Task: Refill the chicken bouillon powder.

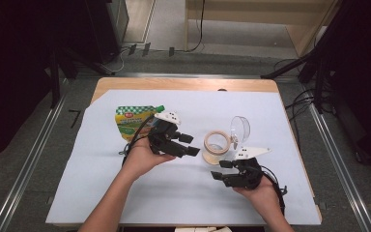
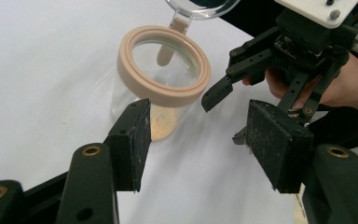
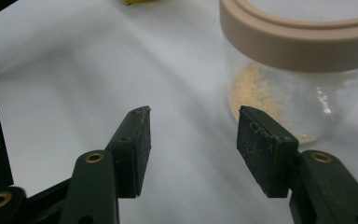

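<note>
Covering most of the bench (image 1: 125,83) is a white sheet (image 1: 125,193), and toward its far left corner lies a green and yellow pouch (image 1: 130,122). Right of the middle, nearer the far edge than the near one, stands a clear jar (image 1: 216,146) with a tan rim, some tan powder on its bottom, its clear lid (image 1: 240,128) swung open behind it. The left hand-held gripper (image 1: 188,144) sits just left of the jar, jaws wide and empty. The right hand-held gripper (image 1: 222,170) sits just on the jar's near side, jaws likewise apart, gripping nothing.
</note>
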Motion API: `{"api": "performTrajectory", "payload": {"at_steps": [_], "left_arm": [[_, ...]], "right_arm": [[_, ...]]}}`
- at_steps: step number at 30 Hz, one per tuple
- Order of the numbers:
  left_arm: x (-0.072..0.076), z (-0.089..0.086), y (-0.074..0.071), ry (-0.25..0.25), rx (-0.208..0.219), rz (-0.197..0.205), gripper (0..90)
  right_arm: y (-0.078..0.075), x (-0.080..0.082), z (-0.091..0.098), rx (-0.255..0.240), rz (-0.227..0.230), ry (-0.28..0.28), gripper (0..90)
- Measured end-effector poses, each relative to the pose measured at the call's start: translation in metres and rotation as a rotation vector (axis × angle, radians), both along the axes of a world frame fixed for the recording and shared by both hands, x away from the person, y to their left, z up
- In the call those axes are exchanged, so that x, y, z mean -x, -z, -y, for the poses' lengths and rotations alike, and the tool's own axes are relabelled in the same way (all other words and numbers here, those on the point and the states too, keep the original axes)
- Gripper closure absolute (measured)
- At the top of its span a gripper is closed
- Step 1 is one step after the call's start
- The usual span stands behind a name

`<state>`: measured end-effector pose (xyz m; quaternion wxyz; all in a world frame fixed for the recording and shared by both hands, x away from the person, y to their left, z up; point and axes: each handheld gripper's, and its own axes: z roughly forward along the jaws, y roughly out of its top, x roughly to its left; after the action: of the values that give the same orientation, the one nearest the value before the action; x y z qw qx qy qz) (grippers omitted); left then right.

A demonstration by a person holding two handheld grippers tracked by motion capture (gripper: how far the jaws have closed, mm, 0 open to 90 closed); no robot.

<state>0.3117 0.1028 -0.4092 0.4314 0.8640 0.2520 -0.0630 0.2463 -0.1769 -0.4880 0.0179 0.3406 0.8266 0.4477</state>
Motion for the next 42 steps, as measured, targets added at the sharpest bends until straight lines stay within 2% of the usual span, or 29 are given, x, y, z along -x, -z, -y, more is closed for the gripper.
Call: {"api": "performTrajectory", "payload": {"at_steps": [4,17,24,30,33,36,42], "left_arm": [[-0.001,-0.013,0.0,-0.013,-0.001,-0.013,40.5],[-0.003,-0.045,-0.008,-0.072,0.006,-0.014,41.0],[-0.002,-0.069,-0.011,-0.106,-0.013,-0.017,40.8],[0.0,-0.09,-0.015,-0.15,0.01,-0.028,40.8],[0.001,-0.099,-0.016,-0.163,0.008,-0.028,40.8],[0.004,-0.108,-0.019,-0.175,-0.001,-0.004,40.9],[0.008,-0.131,-0.026,-0.213,0.005,0.005,40.9]], "right_arm": [[0.001,0.001,-0.006,0.004,-0.002,-0.016,46.0],[0.002,0.005,-0.018,0.021,0.008,-0.06,45.7],[0.0,0.005,-0.023,0.009,0.02,-0.079,45.0],[0.0,0.006,-0.03,0.011,0.018,-0.101,44.8],[0.0,0.007,-0.033,0.014,0.022,-0.117,44.8],[0.001,0.006,-0.035,0.016,0.021,-0.124,44.8],[0.001,0.006,-0.038,0.026,0.026,-0.137,44.8]]}}
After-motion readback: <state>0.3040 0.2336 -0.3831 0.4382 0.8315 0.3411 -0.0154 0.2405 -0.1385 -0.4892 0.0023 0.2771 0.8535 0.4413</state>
